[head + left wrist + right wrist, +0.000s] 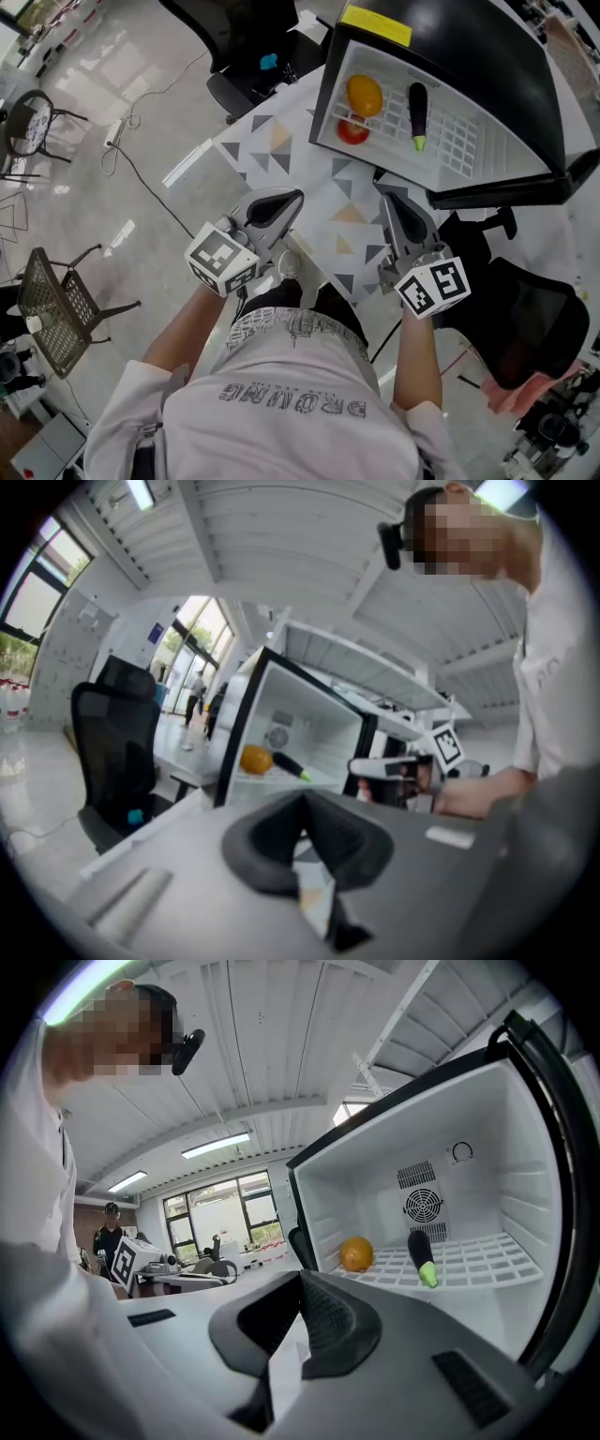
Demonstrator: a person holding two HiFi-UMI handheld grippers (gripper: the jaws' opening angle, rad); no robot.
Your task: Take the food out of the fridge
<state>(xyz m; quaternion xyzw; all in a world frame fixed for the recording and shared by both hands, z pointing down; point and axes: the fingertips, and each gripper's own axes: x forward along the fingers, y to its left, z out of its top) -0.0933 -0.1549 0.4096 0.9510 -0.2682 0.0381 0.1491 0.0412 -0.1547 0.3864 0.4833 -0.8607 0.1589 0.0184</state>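
A small black fridge (pixel 487 56) stands open on the table. On its white wire shelf (pixel 469 141) lie an orange (pixel 365 95), a red tomato (pixel 352 132) and a dark eggplant (pixel 417 114) with a green tip. The orange (pixel 356 1253) and eggplant (pixel 421 1255) also show in the right gripper view; the tomato is hidden there. My left gripper (pixel 296 195) and right gripper (pixel 384 192) hover side by side over the table, short of the fridge opening. Both are shut and hold nothing. The left gripper view shows the orange (pixel 255 758) and the right gripper (pixel 361 766).
The table (pixel 347 216) has a triangle pattern. The fridge door (pixel 506 192) hangs open at the right. A black office chair (pixel 253 47) stands behind the table, another black chair (pixel 525 319) at the right, a mesh chair (pixel 56 300) at the left. A cable (pixel 141 178) lies on the floor.
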